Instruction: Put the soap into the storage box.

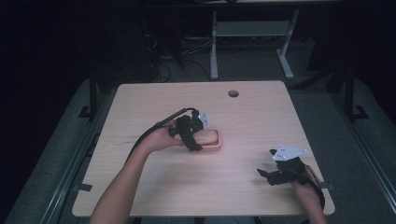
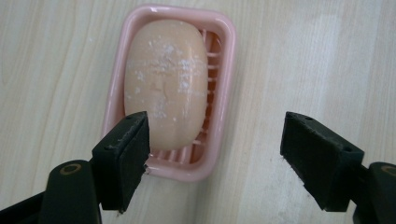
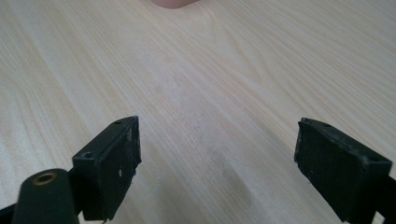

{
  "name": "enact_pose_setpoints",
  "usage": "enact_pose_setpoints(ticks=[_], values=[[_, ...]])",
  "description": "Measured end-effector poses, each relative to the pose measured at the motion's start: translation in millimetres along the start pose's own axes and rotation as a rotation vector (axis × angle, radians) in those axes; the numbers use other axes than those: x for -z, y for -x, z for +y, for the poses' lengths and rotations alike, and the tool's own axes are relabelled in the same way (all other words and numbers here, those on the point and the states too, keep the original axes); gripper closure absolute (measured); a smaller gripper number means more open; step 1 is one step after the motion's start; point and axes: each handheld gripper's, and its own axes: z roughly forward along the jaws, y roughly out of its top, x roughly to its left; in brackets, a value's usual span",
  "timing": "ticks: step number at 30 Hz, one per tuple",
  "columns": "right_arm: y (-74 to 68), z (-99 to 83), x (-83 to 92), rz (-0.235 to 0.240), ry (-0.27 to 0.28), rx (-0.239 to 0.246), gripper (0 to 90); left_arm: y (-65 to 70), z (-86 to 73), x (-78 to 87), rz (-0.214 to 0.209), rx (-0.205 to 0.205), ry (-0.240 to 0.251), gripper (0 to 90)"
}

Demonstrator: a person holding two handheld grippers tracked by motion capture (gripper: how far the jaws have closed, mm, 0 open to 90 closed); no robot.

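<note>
A pale oval bar of soap [image 2: 164,84], dusted with white flecks, lies in a pink rectangular plastic soap dish [image 2: 223,93] with a ribbed floor, seen in the upper left-centre of the left gripper view. In the high view the dish [image 1: 215,146] sits near the middle of the light wooden table [image 1: 243,116], partly covered by the left gripper [image 1: 195,134] held over its left end. That gripper [image 2: 215,149] is spread wide and grasps nothing: its left jaw overlaps the near end of the soap and dish and hides their lower left corner, while the right jaw stands apart over bare wood.

The right gripper [image 1: 266,164] rests at the lower right of the high view, near the table's front edge, well apart from the dish. In its own view it [image 3: 217,154] is also released, jaws wide over bare table [image 3: 196,84]. A pink sliver [image 3: 173,3] is cut off by the top edge there; it is too little to identify for certain.

The room beyond the table is dark and hard to make out.
</note>
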Motion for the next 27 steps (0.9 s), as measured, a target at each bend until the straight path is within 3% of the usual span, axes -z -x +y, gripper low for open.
enact_pose_setpoints(ticks=[10, 27], values=[[-1.7, 1.3, -2.1, 0.005, -0.005, 0.004, 14.0, 5.9, -18.6, -0.6, -0.004, 0.027, -0.009, 23.6], [-2.5, 0.8, -3.7, 0.004, -0.019, 0.003, 14.0, 17.4, -34.8, 2.7, 0.003, 0.030, 0.007, 23.6]])
